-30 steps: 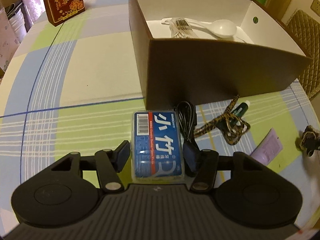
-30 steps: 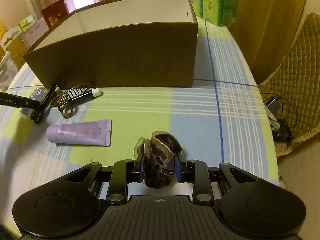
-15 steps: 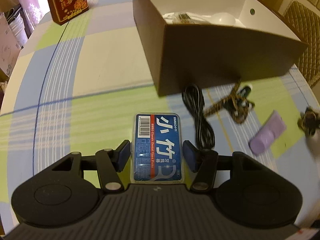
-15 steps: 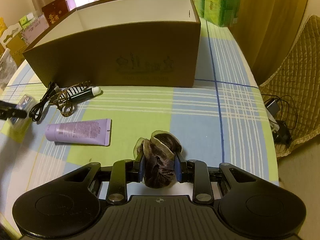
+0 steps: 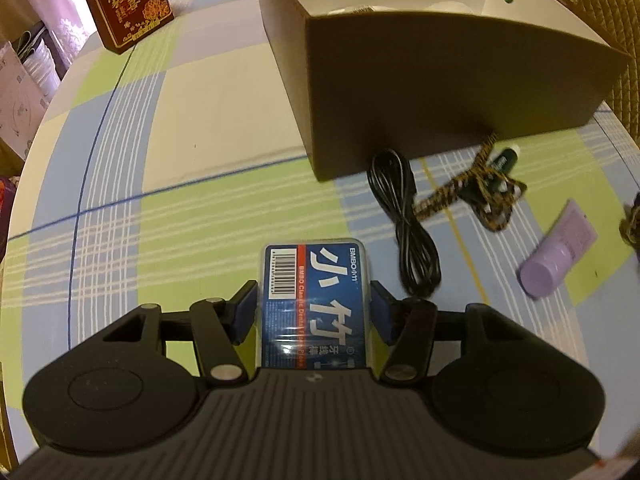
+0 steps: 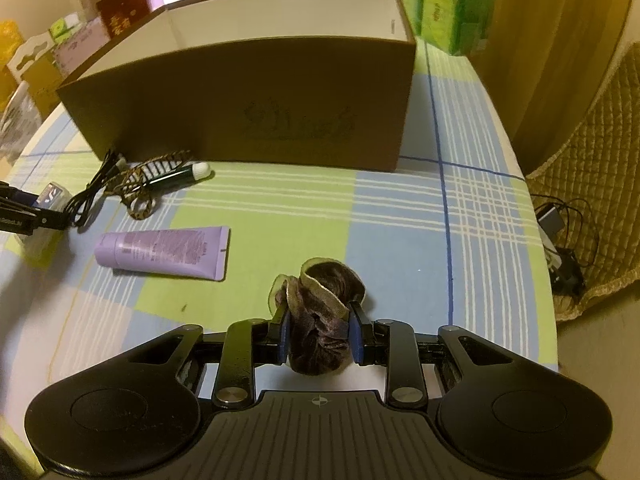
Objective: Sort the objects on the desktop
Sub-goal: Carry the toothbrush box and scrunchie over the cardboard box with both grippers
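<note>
The left gripper (image 5: 314,312) now closes on the dental floss box (image 5: 316,300) and lifts it away from the black cable (image 5: 408,232), while the right gripper (image 6: 319,338) keeps clamping the scrunchie (image 6: 320,316), so both are ready for the brown box (image 6: 248,108).

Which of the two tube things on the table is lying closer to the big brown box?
The dark green tube with the white cap. It lies just in front of the brown box, tangled with the patterned strap. The purple tube lies farther out on the cloth.

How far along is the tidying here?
Early: in the brown box only something white shows. In hand: left hand-held gripper grips the floss box; right one grips the scrunchie. Left: cable, lanyard, pen, purple tube.
</note>
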`<state>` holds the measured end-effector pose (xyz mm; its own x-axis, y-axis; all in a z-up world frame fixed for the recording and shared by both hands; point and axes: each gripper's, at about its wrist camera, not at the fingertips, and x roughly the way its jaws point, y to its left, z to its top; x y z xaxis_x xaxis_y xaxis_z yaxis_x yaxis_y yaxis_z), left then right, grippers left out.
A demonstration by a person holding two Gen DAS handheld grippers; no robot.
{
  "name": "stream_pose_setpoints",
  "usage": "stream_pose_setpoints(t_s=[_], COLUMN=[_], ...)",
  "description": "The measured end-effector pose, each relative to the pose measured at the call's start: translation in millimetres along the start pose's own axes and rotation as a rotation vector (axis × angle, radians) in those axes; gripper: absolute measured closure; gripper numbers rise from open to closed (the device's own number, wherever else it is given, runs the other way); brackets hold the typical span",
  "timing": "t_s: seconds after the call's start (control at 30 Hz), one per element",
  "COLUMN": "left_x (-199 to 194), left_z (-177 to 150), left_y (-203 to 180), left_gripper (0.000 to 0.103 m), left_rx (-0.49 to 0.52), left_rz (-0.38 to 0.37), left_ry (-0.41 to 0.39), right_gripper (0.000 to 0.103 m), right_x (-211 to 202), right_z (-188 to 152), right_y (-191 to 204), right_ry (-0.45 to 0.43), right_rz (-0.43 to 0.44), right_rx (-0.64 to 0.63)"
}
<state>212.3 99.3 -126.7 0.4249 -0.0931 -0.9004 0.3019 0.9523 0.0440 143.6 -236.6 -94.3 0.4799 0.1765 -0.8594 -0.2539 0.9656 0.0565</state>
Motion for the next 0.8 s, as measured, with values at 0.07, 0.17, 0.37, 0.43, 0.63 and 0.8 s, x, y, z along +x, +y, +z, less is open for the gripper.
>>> stream_pose_setpoints(t_s=[0.07,0.17,0.37,0.43,0.63,0.8], left_x=[-6,-22,-61,-73,-104,-120], left_z=[-7,-14,-17,-13,7,35], left_y=[0,-1,-6,-9,-17,-24], left_gripper=[0.05,0.05,0.05,0.05,0.05,0.05], left_rx=[-0.008,-0.026,-0.046,-0.043,-0.014,0.028], left_rz=[-0.005,-0.018,-0.038,-0.045,-0.07,-0.093], left_ry=[0.003,-0.017,-0.093,-0.123,-0.21,-0.28], right_gripper=[0.077,0.077,0.078,0.078,0.078,0.078], right_x=[-1,-4,-17,-22,-40,-60], right_z=[1,2,12,16,32,55], right_y=[3,7,15,16,19,16], right_ry=[0.006,0.006,-0.028,-0.042,-0.09,-0.16], right_rz=[0.013,0.042,0.099,0.115,0.174,0.209], right_rx=[-0.017,-0.04,-0.069,-0.079,-0.092,-0.099])
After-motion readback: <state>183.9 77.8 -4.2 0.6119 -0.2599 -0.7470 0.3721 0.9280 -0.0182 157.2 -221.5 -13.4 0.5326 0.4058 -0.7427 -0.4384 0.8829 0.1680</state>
